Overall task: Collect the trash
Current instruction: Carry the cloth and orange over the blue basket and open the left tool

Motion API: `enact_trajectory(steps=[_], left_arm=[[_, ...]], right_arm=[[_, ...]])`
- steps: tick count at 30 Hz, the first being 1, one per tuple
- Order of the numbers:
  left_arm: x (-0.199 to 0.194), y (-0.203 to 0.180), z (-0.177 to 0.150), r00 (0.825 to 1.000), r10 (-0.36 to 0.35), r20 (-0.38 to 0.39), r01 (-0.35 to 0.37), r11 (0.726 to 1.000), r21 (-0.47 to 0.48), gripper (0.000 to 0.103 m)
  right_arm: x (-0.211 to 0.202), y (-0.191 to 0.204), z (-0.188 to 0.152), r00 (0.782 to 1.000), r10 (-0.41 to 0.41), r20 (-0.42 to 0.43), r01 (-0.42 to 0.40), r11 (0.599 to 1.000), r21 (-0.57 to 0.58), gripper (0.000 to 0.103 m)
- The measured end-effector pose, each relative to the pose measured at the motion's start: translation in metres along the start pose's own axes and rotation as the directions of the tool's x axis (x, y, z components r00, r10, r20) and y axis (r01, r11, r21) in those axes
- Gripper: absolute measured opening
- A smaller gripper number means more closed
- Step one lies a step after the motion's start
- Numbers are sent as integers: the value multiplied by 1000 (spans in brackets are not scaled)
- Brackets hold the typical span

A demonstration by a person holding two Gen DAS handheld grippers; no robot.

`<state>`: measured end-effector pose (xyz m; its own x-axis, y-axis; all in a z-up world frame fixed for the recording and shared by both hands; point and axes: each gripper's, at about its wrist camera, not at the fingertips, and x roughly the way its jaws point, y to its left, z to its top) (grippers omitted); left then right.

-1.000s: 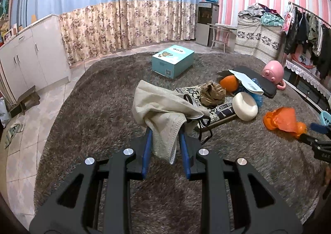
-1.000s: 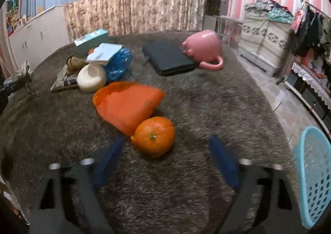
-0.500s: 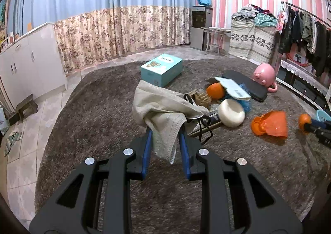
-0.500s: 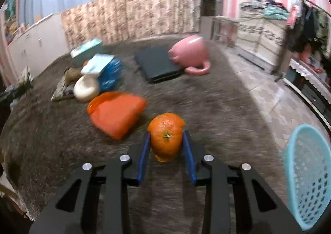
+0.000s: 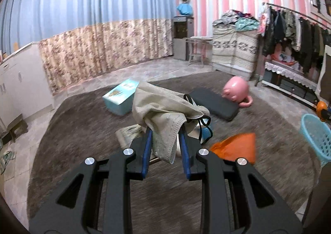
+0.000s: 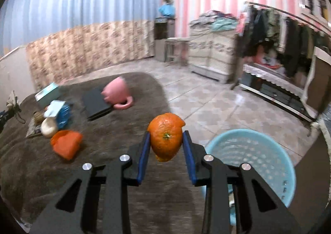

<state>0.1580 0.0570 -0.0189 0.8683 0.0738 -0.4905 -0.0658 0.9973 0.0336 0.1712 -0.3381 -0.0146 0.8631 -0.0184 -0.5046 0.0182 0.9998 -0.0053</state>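
Observation:
A crumpled beige face mask [image 5: 163,114] with black straps hangs from my left gripper [image 5: 165,132], which is shut on it above the brown rug [image 5: 82,130]. My right gripper [image 6: 166,134] is shut on an orange [image 6: 165,141] with a torn top, held in the air near the rug's right edge. A light blue mesh basket [image 6: 254,157] stands on the floor just right of and below the orange. In the left wrist view that basket [image 5: 316,136] is at the far right, with the orange [image 5: 321,106] above it.
On the rug lie an orange plastic bag [image 6: 66,145], a white round object [image 6: 48,128], a blue bag [image 6: 64,114], a black pad [image 5: 215,103], a tipped pink pig mug [image 5: 235,89] and a teal box [image 5: 122,95]. Tiled floor, clothes rack and cabinets ring the rug.
My right gripper closed on the orange, lifted it off the rug and swung right toward the blue basket. The left gripper rose and turned right, still holding the mask.

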Motion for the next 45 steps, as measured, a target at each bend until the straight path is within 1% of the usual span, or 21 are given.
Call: enact_trajectory(steps=[3,7,9,13,15,17,19,21,24,27,29,31,34,37,40,42,43,44,45], left_arm=[[1,-29,11,999,-37,27,37,999,30,24],[1,-71,23,993,-98,59,94,993,66,24],[2,-90,26,989,-131,64,126,989,76,24],[7,-137,30,977,-202,60,196,976,99,24],[9,-154,30,972,-230,57,223,969,107,24],[11,-181,31,964,-258,59,248,959,136,24],[12,-202,30,959,-278,59,265,950,166,24],[14,-229,29,949,-312,53,296,935,196,24],[17,-259,25,936,-351,36,335,916,221,24],[23,-288,16,916,-401,6,388,890,240,24],[26,-316,9,903,-430,-17,418,867,270,24],[28,-334,3,894,-447,-31,435,849,301,24],[28,-363,-7,876,-479,-54,467,813,348,24],[31,-386,-13,853,-514,-89,509,781,363,25],[37,-406,-20,845,-522,-119,523,757,391,25],[41,-415,-23,835,-531,-142,540,742,398,26],[45,-419,-25,831,-534,-155,547,736,399,27],[48,-422,-26,827,-536,-168,555,731,397,31],[51,-425,-28,822,-540,-184,565,725,394,33]], right_arm=[[-5,-31,0,997,-74,11,73,996,45,32],[-14,-67,-1,990,-136,21,133,984,122,32],[-17,-86,-3,982,-190,23,185,971,149,32],[-18,-113,-7,962,-272,12,266,950,164,32],[-19,-128,-9,960,-279,10,272,941,201,32],[-19,-141,-10,959,-282,10,273,935,228,32],[-18,-147,-11,957,-289,7,279,931,233,32],[-16,-154,-13,953,-302,-1,295,927,231,32],[-14,-163,-18,948,-317,-21,312,916,253,32],[-13,-169,-23,942,-334,-37,331,904,269,32],[-12,-173,-26,939,-342,-44,341,901,269,32],[-9,-181,-31,935,-349,-62,352,893,280,32],[-7,-198,-40,933,-350,-85,358,876,322,32],[-4,-206,-47,932,-347,-106,361,863,353,32],[-4,-209,-49,928,-354,-112,370,857,357,32],[-3,-211,-50,928,-354,-117,371,853,368,32],[-3,-212,-51,928,-353,-120,372,851,371,32],[-2,-213,-53,928,-352,-124,372,850,372,32],[-2,-214,-53,928,-351,-127,372,850,373,32]])
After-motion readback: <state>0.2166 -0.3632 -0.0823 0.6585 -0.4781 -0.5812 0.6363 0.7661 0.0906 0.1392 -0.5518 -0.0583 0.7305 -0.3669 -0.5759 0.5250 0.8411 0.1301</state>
